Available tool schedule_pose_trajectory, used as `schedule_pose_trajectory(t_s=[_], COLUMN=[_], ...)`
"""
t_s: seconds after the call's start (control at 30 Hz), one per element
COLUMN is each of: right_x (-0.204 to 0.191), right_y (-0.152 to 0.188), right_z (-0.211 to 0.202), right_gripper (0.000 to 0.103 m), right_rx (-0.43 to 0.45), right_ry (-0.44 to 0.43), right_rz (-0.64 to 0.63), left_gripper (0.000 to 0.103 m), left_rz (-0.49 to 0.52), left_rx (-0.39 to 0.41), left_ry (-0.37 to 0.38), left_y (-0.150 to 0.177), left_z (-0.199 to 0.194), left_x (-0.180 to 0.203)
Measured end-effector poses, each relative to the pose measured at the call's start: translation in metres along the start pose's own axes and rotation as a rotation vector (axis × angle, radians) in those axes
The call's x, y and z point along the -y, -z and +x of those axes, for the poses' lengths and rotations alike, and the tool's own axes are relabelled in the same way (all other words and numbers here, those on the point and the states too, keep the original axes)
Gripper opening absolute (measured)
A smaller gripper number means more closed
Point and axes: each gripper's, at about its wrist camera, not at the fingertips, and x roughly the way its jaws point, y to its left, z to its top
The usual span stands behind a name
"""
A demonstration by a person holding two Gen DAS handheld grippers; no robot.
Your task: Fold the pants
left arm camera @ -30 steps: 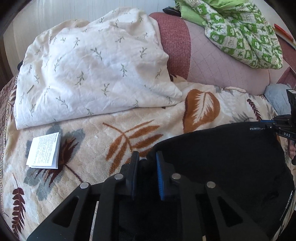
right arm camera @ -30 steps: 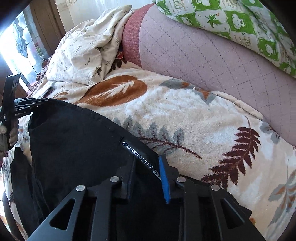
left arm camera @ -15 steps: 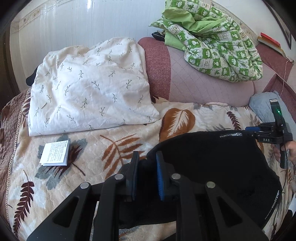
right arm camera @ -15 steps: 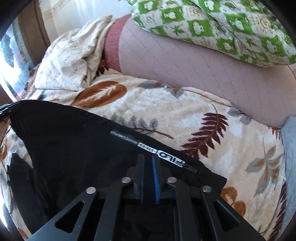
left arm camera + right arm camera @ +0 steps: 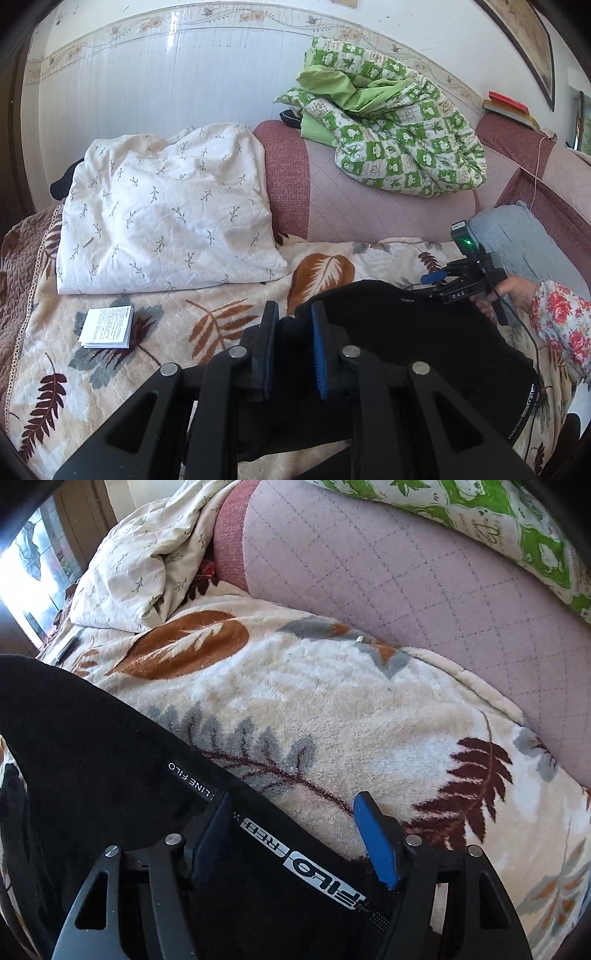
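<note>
Black pants point(image 5: 424, 350) lie spread on a leaf-patterned blanket point(image 5: 184, 325). My left gripper point(image 5: 293, 308) is shut on a bunched fold at their left edge and holds it a little above the blanket. In the right wrist view the pants point(image 5: 110, 757) fill the lower left, with a white-lettered edge band point(image 5: 321, 871). My right gripper point(image 5: 294, 801) has its jaws opening wide; the band lies between the pads, which do not press on it. In the left wrist view this right gripper point(image 5: 428, 284) sits at the pants' far right edge, held by a hand in a floral sleeve point(image 5: 557, 317).
A white leaf-print duvet point(image 5: 166, 221) is piled at the back left. A green checked quilt point(image 5: 399, 140) rests on the pink sofa back point(image 5: 369, 206). A small paper booklet point(image 5: 107, 326) lies on the blanket at left. A blue-grey pillow point(image 5: 524, 240) sits at right.
My right gripper's jaws have spread apart and let go of the pants' lettered edge. My left gripper has risen and drawn back with the fold still in it, so more wall shows.
</note>
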Motion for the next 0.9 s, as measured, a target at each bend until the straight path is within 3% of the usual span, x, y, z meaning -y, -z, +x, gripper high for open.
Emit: schedule_pose_trajectory(t_s=[0.13, 0.27, 0.37, 0.43, 0.57, 0.9], right_x=[-0.001, -0.004, -0.011, -0.012, -0.017, -0.047], right_y=[0.000, 0.005, 0.009, 0.009, 0.011, 0.038], right_z=[0.001, -0.005, -0.005, -0.005, -0.014, -0.082], right_gripper=[0.073, 0.059, 0.058, 0.052, 0.009, 0.005], right_rx=[-0.017, -0.056, -0.066, -0.068, -0.063, 0.032], right_ry=[-0.027, -0.099, -0.083, -0.083, -0.093, 0.022], right_rz=[-0.034, -0.067, -0.103, -0.095, -0.091, -0.084], left_gripper=[0.017, 0.017, 0.017, 0.017, 0.017, 0.017], left_rz=[0.007, 0.005, 0.004, 0.006, 0.000, -0.006], left_rx=[0.016, 0.029, 0.033, 0.026, 0.012, 0.005], left_ry=[0.002, 0.007, 0.006, -0.008, -0.049, -0.094], left_y=[-0.002, -0.003, -0.002, 0.000, 0.004, 0.026], left_z=[-0.005, -0.013, -0.016, -0.015, -0.013, -0.041], left_x=[0.006, 0.008, 0.010, 0.010, 0.006, 0.011])
